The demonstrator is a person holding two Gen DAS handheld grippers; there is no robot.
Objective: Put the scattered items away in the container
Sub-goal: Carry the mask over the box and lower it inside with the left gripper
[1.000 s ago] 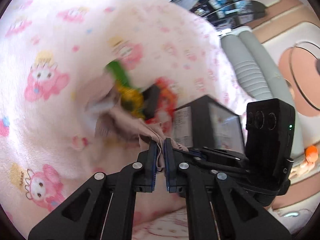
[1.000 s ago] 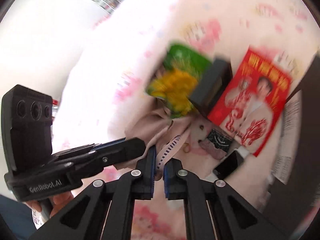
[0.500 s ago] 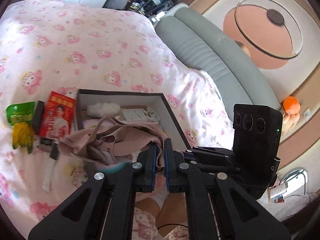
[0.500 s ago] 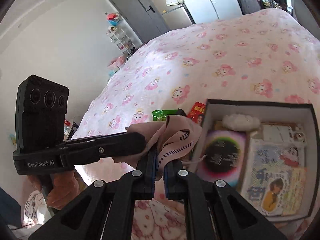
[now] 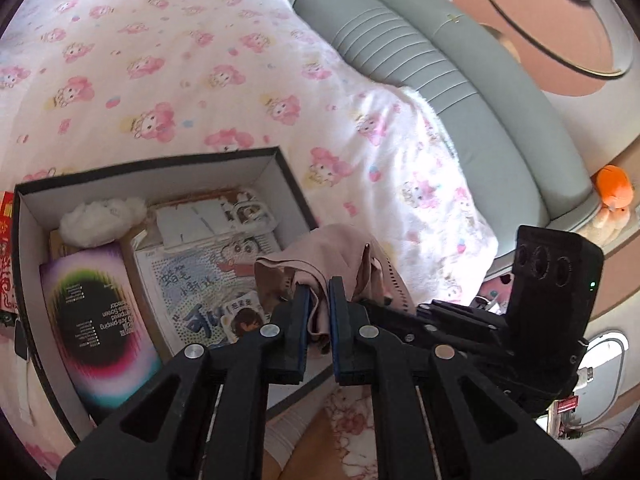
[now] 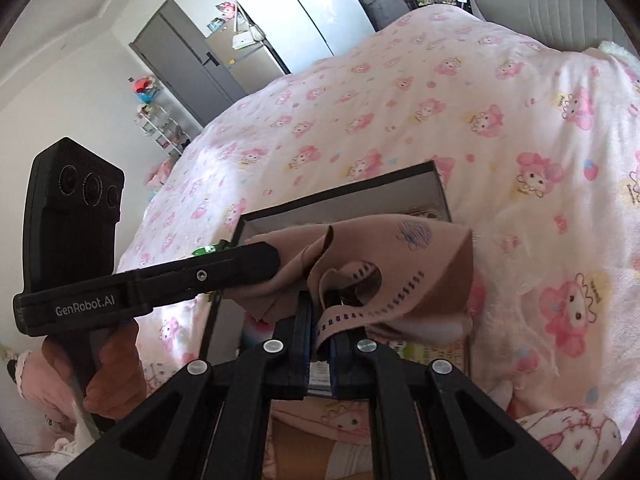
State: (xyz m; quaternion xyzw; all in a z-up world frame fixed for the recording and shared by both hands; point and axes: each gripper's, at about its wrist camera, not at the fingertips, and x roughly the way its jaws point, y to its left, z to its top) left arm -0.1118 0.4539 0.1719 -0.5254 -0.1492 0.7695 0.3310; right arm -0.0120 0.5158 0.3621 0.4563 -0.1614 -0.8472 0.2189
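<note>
A pink cloth garment with dashed trim hangs between both grippers over the near right corner of the dark box. My left gripper is shut on one bunched edge of it. My right gripper is shut on another fold of the pink garment, with the left gripper gripping it from the left in that view. The box holds a white fluffy ball, a dark disc sleeve, cards and printed sheets.
The box sits on a bed with a pink cartoon-print blanket. A red packet lies left of the box. A grey padded headboard runs along the right. A hand holds the left gripper's handle.
Both grippers carried the pink garment from beside the scattered snacks and red packet rightward to above the box. The view now looks down into the box.
</note>
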